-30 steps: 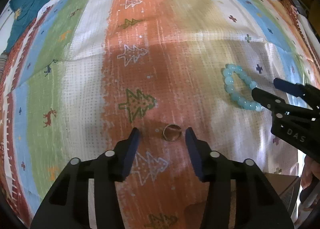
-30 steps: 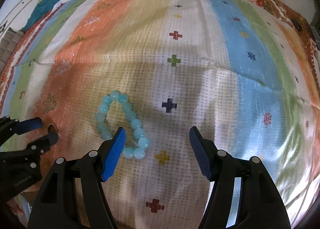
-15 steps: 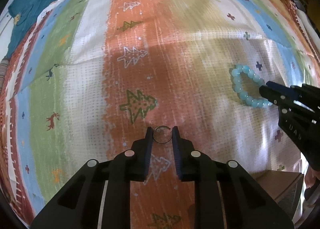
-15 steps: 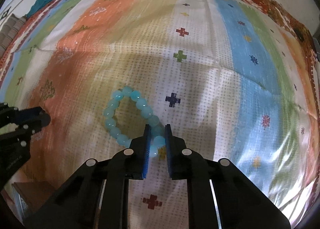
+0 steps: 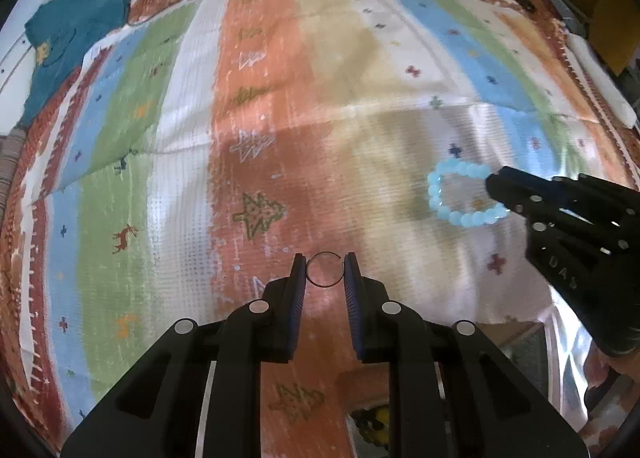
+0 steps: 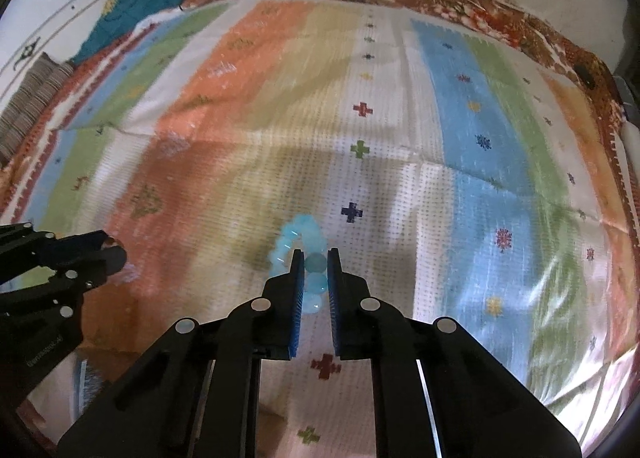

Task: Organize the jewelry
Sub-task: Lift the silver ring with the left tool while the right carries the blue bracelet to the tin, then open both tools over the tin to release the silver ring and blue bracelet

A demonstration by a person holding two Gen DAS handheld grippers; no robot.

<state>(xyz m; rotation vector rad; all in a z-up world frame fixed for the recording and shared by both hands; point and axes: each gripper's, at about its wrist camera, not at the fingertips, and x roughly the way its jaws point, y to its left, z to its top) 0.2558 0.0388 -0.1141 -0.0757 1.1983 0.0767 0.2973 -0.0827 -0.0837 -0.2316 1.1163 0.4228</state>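
A thin metal ring [image 5: 325, 285] is pinched between the blue pads of my left gripper [image 5: 325, 266], which is shut on it and holds it just above the striped cloth [image 5: 264, 105]. My right gripper [image 6: 313, 258] is shut on a light blue bead bracelet [image 6: 315, 262]; its loop [image 6: 286, 246] hangs blurred past the fingertips, off the cloth. In the left wrist view the bracelet [image 5: 440, 199] hangs from the right gripper [image 5: 498, 187] at the right. In the right wrist view the left gripper [image 6: 108, 252] reaches in from the left edge.
The striped cloth [image 6: 460, 97] with small cross and tree patterns covers the whole surface. A teal garment [image 5: 76, 29] lies at its far left corner. A brown box [image 5: 516, 332] sits below the near edge, beside a person's hand [image 5: 600, 378].
Both grippers shut from open: the left on the ring, the right on the bracelet. Both then rose, lifting the ring and the bracelet off the cloth.
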